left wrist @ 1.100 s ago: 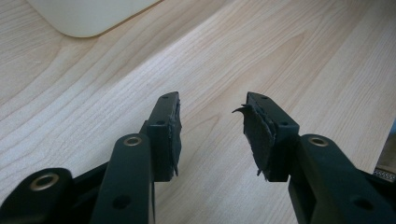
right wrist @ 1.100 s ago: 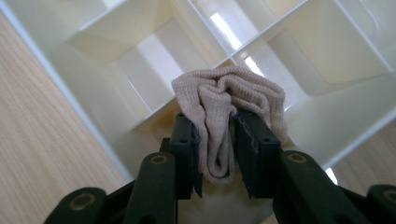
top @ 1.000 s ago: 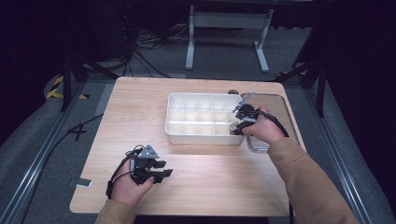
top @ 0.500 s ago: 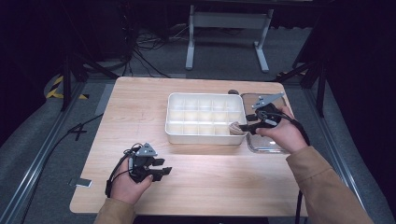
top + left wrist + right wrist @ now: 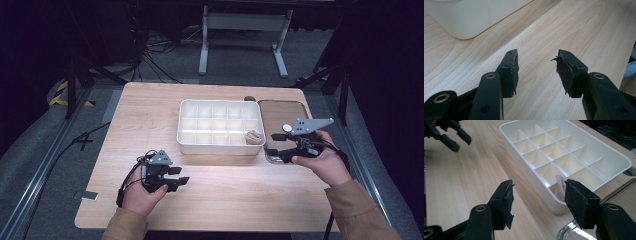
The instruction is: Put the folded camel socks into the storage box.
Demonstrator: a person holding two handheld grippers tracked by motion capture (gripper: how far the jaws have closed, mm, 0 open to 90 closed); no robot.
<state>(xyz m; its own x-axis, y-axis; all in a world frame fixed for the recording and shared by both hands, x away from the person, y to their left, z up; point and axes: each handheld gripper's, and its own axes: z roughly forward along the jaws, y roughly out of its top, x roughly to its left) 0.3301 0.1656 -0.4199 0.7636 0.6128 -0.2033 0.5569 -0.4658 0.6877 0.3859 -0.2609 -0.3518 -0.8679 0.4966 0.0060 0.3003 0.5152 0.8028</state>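
On the table, white divided tray (image 5: 220, 127) holds one beige piece (image 5: 253, 136) in its near-right compartment — right gripper (image 5: 280, 151), jaws just opened and empty, hangs just beside it; left gripper (image 5: 181, 176) open, empty, well apart.

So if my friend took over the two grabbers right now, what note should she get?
Left gripper: open, holding nothing, low over the bare table near its front edge.
Right gripper: its jaws have just been opening, nothing between them; it sits over the metal tray, at the right end of the white divided box.
Things: one small beige piece lies in the box's near right corner compartment. The other compartments look empty.
Done: that piece is in the box.
Left: I can't see more pieces on the tray, so check there before reaching again.
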